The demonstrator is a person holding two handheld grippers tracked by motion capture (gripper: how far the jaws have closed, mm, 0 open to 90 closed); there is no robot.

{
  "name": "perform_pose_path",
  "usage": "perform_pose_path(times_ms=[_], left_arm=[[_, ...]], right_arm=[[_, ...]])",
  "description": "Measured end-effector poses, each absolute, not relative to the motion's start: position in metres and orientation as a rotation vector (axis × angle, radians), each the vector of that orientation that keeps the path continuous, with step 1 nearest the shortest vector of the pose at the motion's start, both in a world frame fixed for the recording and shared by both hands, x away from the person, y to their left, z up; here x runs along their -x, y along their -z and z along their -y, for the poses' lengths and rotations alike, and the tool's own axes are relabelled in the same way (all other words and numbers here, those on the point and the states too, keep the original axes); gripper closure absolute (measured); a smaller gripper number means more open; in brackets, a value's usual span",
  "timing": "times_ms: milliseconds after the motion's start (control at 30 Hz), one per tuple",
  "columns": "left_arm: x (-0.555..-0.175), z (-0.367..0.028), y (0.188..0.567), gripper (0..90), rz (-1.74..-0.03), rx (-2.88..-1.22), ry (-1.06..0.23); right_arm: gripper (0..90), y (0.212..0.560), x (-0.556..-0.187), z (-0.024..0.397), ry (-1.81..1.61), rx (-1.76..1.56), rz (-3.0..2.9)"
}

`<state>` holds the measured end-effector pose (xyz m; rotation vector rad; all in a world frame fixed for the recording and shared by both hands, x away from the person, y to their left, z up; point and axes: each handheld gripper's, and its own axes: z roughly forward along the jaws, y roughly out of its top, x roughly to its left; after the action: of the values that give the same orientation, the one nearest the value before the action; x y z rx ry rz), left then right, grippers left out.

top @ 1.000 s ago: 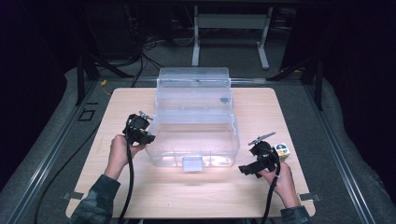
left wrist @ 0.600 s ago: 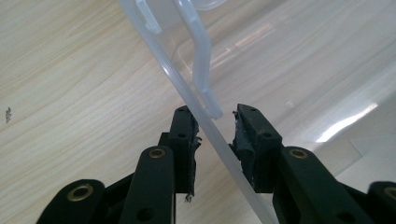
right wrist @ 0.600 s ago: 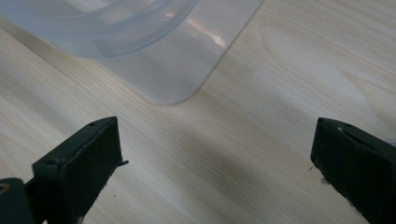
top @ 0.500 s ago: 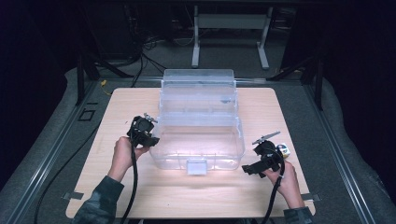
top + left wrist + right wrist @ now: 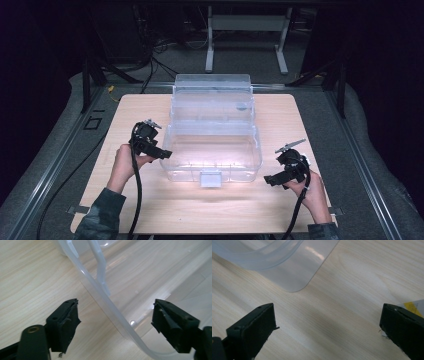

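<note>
Clear plastic box (image 5: pixel 212 135) is seen standing in the middle of the wooden table (image 5: pixel 150 205), with its lid raised at the far side and a small latch tab on its near wall. In the high view the box is flanked by the two hands: the left tool (image 5: pixel 161 153) is held at the box's near left corner, and the right tool (image 5: pixel 270 179) is held just off its near right corner, apart from the wall.

In the left gripper view the box's curved rim (image 5: pixel 112 312) is seen running between the two black jaws, which stand wide to either side of it; neither pad is pressed on the plastic. These jaws have just been opening, with the rim left lying between them, so nothing is gripped by the left tool. A white rib of the box is seen rising above the rim farther off.

In the right gripper view the jaws are spread wide over bare wood, and nothing is held between them. The rounded corner of the box (image 5: pixel 284 267) is seen ahead of the jaws, well clear of both pads. A white and yellow label (image 5: pixel 414 307) is seen just behind the right-hand jaw, lying on the table.

A black cable is seen trailing from each tool toward the near edge of the table.
</note>
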<state>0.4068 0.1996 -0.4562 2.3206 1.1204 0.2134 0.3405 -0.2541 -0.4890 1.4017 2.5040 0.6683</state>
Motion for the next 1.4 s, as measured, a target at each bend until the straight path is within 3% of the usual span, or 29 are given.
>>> perform_pose_path(times_ms=[33, 133, 300, 733, 1033, 1400], left_arm=[[-0.406, -0.202, 0.454, 14.0, -1.122, -2.322, -0.217], [-0.406, -0.212, 0.448, 11.9, -1.13, -2.332, -0.21], [-0.407, -0.227, 0.446, 0.0, -1.163, -2.352, -0.218], [-0.411, -0.242, 0.451, 0.0, -1.186, -2.391, -0.251], [-0.414, -0.243, 0.456, 0.0, -1.185, -2.402, -0.232], [-0.415, -0.242, 0.46, 0.0, -1.185, -2.422, -0.222]], right_arm=[[1.4, 0.486, -0.34, 0.256, -0.664, -1.412, -2.486], [1.3, 0.484, -0.34, 0.258, -0.641, -1.415, -2.468], [1.1, 0.477, -0.34, 0.266, -0.624, -1.432, -2.413], [0.9, 0.461, -0.355, 0.295, -0.573, -1.538, -2.292], [0.5, 0.479, -0.377, 0.321, -0.479, -1.662, -2.268], [24.1, 0.497, -0.395, 0.324, -0.418, -1.731, -2.309]])
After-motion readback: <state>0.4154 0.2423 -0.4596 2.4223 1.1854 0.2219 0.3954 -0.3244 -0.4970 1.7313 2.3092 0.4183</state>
